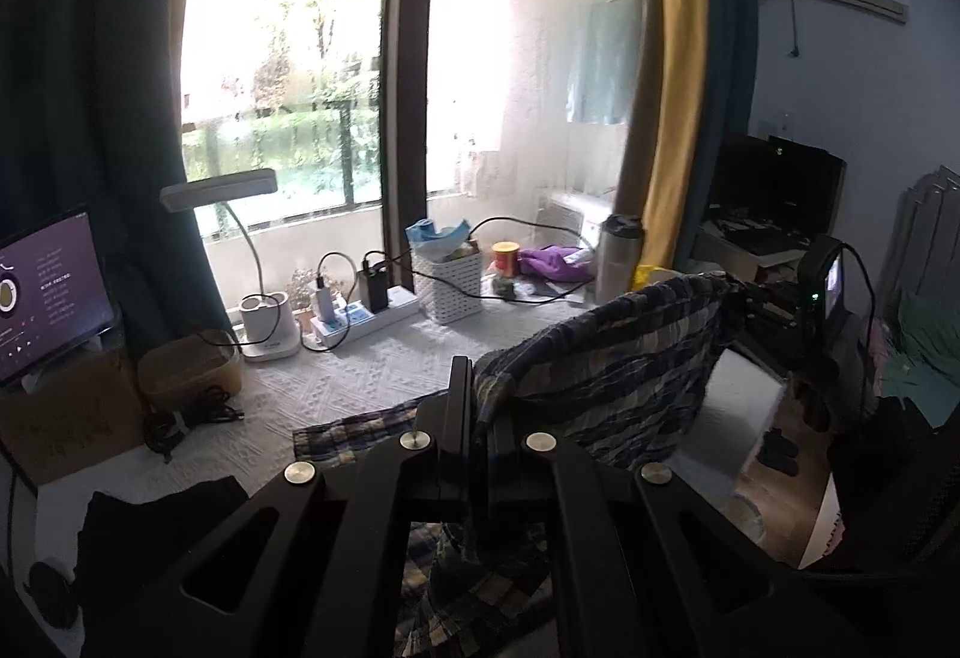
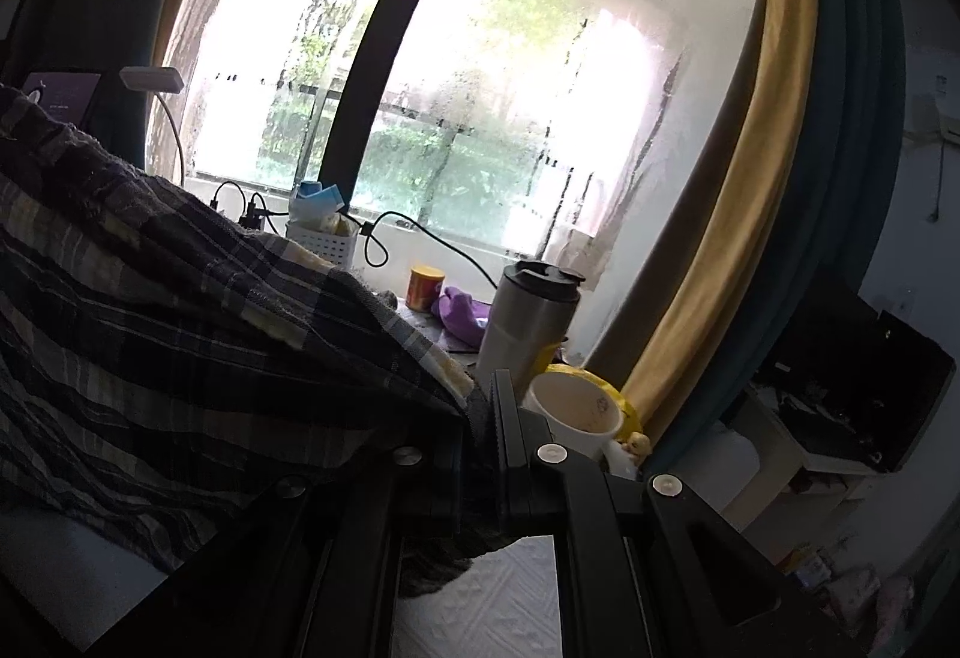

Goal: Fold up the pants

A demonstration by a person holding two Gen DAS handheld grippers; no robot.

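Plaid pants: lifted over your counter, one end trailing.
Left claw: clamped on fabric.
Right claw: pinching an edge.
Risk: your swing could topple the mug or tumbler.

Both views are taken from wrist-mounted fisheye cameras looking forward along gripper fingers toward a window. The left view is pitched down over a white tabletop, at close range. The right view is rolled and set lower, beside a steel tumbler. The window, a white basket and plaid pants are shared.
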